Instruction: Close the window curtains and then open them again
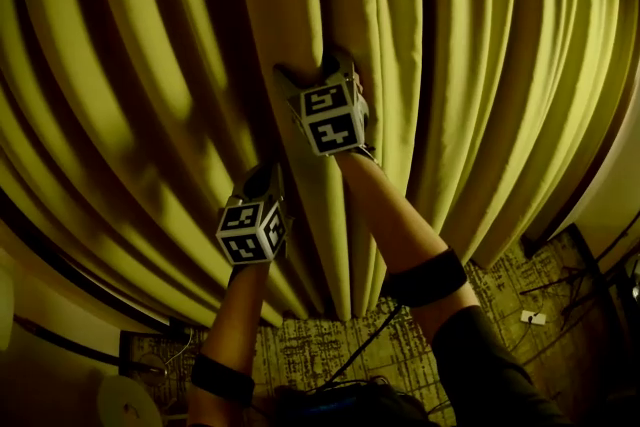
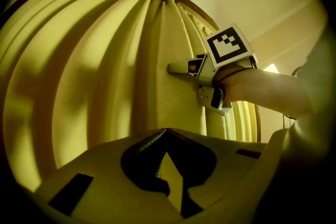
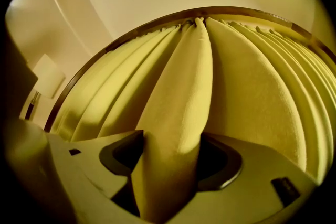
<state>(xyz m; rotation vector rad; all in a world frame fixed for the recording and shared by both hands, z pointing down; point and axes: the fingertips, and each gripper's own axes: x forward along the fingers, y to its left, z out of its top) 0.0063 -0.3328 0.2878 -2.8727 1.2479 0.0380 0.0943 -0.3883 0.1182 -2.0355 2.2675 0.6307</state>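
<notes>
Curtains [image 1: 150, 65]: yellow-green, heavy pleats, hanging across everything ahead of both claws.
Right claw [image 3: 172, 135]: grasping one thick fold, the fabric bunched between its jaws.
Left claw [image 2: 165, 131]: clenched tight, with a thin sliver of fabric seemingly nipped. It sits just below and beside the right claw.
Step, as judged: closing is done or nearly so, and parting comes next.
Handling: hold each fold firmly and draw level along the rail [image 3: 210, 9], never downward, so the runners glide.
Room: the rail is well above the claws, with free pleats to either side. The carpeted floor [image 1: 510, 285] and a cable [image 1: 365, 345] lie far below.
</notes>
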